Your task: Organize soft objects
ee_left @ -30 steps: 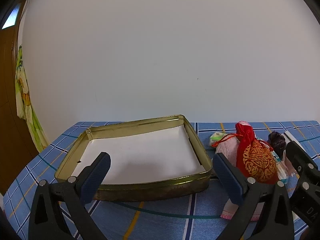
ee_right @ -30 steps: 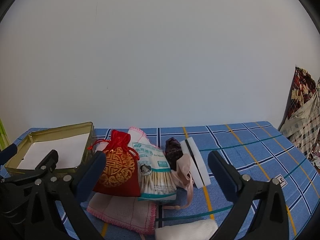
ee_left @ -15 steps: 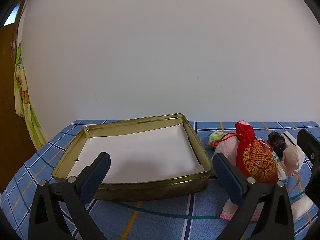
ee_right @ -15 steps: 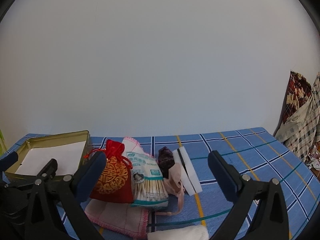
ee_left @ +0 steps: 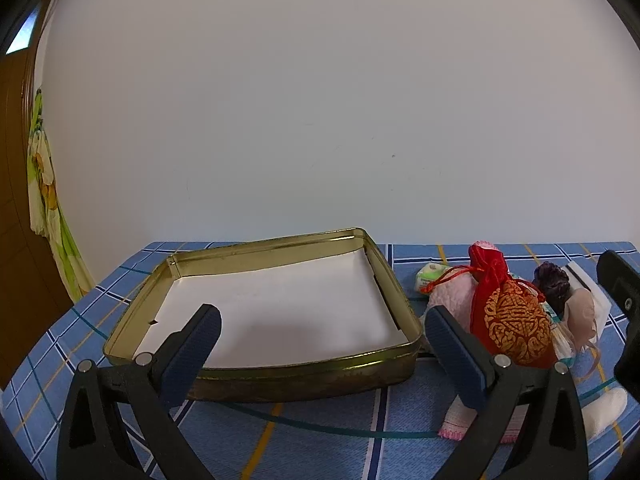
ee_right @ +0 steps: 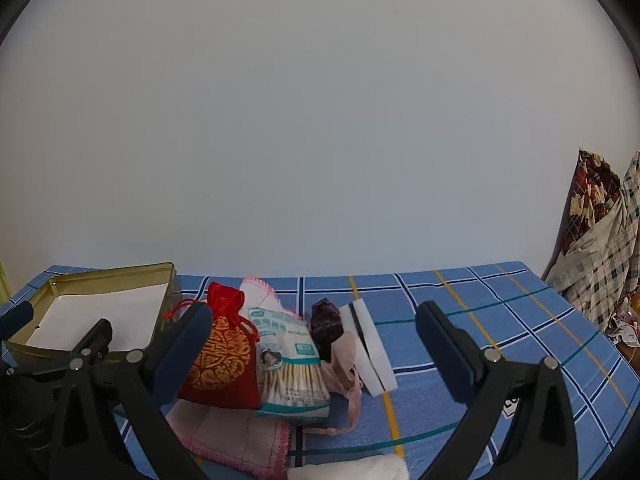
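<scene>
Left tongs (ee_left: 322, 346) spread wide, grasping nothing, hovering low over the counter (ee_left: 320, 448) covered in blue plaid cloth, just in front of the gold tin tray (ee_left: 304, 376). The tray has a white paper liner (ee_left: 280, 312) and nothing else inside. Right tongs (ee_right: 314, 346) also released and empty, aimed at the pile of soft items to the right of the tray. Nearest in that pile: a white rolled cloth (ee_right: 360, 470) at the bottom edge and a pink-edged washcloth (ee_right: 236, 436) lying flat under the rest. On the washcloth sit a red drawstring pouch (ee_right: 224, 356) with gold embroidery and, touching it, a cotton swab pack (ee_right: 290, 364). Beside the pack, a beige pouch (ee_right: 342, 360) with loose cord, a dark purple item (ee_right: 326, 320) behind it, and a white sponge (ee_right: 370, 346) with a black stripe on edge. Far right, patterned fabric (ee_right: 600, 240) hangs off the counter side. White wall (ee_right: 320, 120) behind everything.
</scene>
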`<state>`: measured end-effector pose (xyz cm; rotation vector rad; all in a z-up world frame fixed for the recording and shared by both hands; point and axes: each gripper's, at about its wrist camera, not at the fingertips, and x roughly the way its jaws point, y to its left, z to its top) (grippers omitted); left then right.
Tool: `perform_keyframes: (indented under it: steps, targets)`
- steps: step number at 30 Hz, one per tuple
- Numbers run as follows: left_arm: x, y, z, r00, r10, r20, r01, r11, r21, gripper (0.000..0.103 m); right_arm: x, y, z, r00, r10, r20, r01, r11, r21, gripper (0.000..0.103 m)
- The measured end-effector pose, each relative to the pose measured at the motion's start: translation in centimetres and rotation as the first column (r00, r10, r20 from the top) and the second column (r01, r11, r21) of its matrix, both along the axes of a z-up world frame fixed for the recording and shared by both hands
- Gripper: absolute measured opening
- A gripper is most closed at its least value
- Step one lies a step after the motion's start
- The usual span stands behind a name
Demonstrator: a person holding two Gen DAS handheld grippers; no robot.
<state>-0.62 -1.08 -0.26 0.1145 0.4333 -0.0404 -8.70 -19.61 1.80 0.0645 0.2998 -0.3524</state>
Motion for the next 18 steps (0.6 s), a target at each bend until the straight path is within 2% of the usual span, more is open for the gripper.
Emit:
perform_keyframes:
  steps: [4, 9, 14, 16, 18]
  targets:
    - [0.0, 0.1, -0.1, 1.0, 0.003, -0.003, -0.003, 1.0, 0.001, 0.103, -0.2, -0.1, 0.2, 1.0, 0.005, 0.008, -0.004, 0.999, -0.034, 0.103]
    - [0.0, 0.3, 0.0, 1.0, -0.008, -0.001, 0.008, 1.0, -0.017, 0.103, -0.6, -1.1, 0.0, 1.0, -0.02, 0.019, 0.022, 0.991, -0.13, 0.103]
    - [0.0, 0.1, 0.0, 0.999, -0.042, -0.02, 0.041, 0.998, -0.045, 0.103, -1.0, -3.7, 0.4, 0.999, -0.046, 0.027, 0.048, 0.995, -0.092, 0.101]
    - [0.1, 0.0, -0.1, 0.995, -0.087, -0.045, 0.083, 0.993, -0.082, 0.103, -1.2, -4.4, 0.6, 0.998, -0.047, 0.032, 0.049, 0.996, -0.068, 0.093]
    - [0.2, -0.3, -0.2, 0.99, -0.125, -0.066, 0.117, 0.987, -0.106, 0.102, -1.3, -4.9, 0.8, 0.998, -0.047, 0.032, 0.049, 0.997, -0.061, 0.091]
